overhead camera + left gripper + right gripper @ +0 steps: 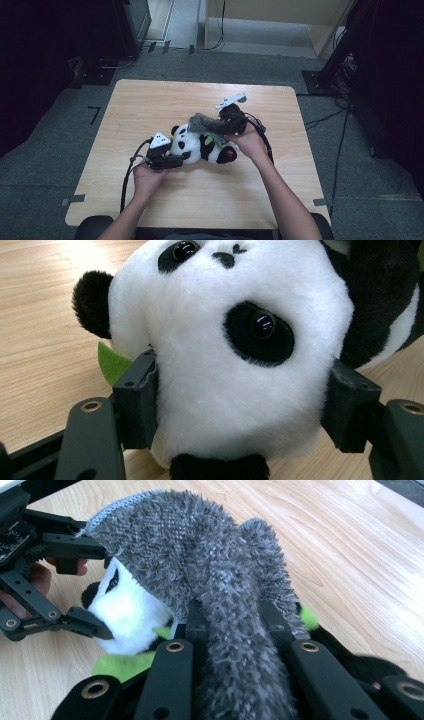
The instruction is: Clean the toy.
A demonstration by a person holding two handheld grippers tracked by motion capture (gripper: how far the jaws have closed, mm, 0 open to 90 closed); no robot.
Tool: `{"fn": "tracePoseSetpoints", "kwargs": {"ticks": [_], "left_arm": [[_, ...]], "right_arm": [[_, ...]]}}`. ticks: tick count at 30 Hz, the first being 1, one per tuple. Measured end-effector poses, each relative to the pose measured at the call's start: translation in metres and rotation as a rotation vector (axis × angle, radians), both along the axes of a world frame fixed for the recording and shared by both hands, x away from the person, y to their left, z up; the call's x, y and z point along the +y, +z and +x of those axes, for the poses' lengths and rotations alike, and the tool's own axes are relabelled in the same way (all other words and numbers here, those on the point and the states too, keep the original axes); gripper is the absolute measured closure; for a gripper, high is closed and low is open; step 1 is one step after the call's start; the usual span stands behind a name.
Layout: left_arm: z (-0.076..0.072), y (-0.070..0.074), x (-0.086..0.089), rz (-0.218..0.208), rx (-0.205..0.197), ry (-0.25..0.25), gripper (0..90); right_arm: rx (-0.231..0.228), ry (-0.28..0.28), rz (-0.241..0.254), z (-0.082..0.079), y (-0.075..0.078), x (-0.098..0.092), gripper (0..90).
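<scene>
A black-and-white plush panda (200, 146) with green leaf bits lies on its side mid-table. My left gripper (177, 156) is shut on its head: in the left gripper view the pads (137, 400) press into the white fur of the panda's head (240, 365) from both sides. My right gripper (216, 127) is shut on a grey fuzzy knit piece (202, 122), holding it just above the panda. In the right gripper view the grey knit piece (200, 555) runs between my right gripper's (232, 620) jaws and drapes over the panda (130, 615), with the left gripper (97, 590) at the far left.
The wooden table (150, 100) has bare surface around the toy on all sides. Black cables (127, 175) trail from both grippers toward the near edge. Grey carpet surrounds the table, with dark stands (340, 55) at the back right.
</scene>
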State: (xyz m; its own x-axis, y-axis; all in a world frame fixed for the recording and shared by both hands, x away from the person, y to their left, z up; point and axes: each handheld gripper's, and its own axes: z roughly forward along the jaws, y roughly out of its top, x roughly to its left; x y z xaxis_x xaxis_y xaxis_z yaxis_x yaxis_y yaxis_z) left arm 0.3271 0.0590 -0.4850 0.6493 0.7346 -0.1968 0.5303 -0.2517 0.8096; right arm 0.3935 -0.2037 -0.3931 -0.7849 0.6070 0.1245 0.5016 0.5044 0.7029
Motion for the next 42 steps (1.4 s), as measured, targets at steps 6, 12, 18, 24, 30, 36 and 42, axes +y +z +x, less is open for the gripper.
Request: {"fn": "tracePoseSetpoints", "kwargs": {"ticks": [6, 12, 18, 24, 30, 36, 42], "left_arm": [[0.000, -0.001, 0.001, -0.005, -0.001, 0.000, 29.3], [0.001, -0.001, 0.001, -0.009, -0.001, 0.001, 29.2], [0.000, -0.001, 0.001, -0.009, -0.009, -0.003, 28.9], [0.000, -0.001, 0.001, -0.009, -0.010, 0.000, 28.4], [0.000, -0.001, 0.001, -0.010, -0.014, 0.000, 28.1], [0.000, -0.001, 0.001, -0.009, -0.014, -0.001, 28.0], [0.000, -0.001, 0.001, -0.006, -0.015, -0.004, 27.9]], "right_arm": [[-0.006, -0.039, 0.002, -0.005, -0.002, -0.019, 74.0], [0.004, -0.060, -0.005, -0.009, -0.008, -0.037, 74.3], [0.019, -0.073, -0.001, -0.013, -0.010, -0.049, 74.4], [-0.017, -0.059, 0.036, -0.018, 0.006, -0.041, 75.1], [-0.055, -0.030, 0.041, -0.014, 0.025, -0.020, 75.1], [-0.051, 0.010, 0.030, -0.003, 0.023, 0.011, 74.9], [-0.023, 0.035, 0.054, 0.007, 0.016, 0.033, 74.9]]}}
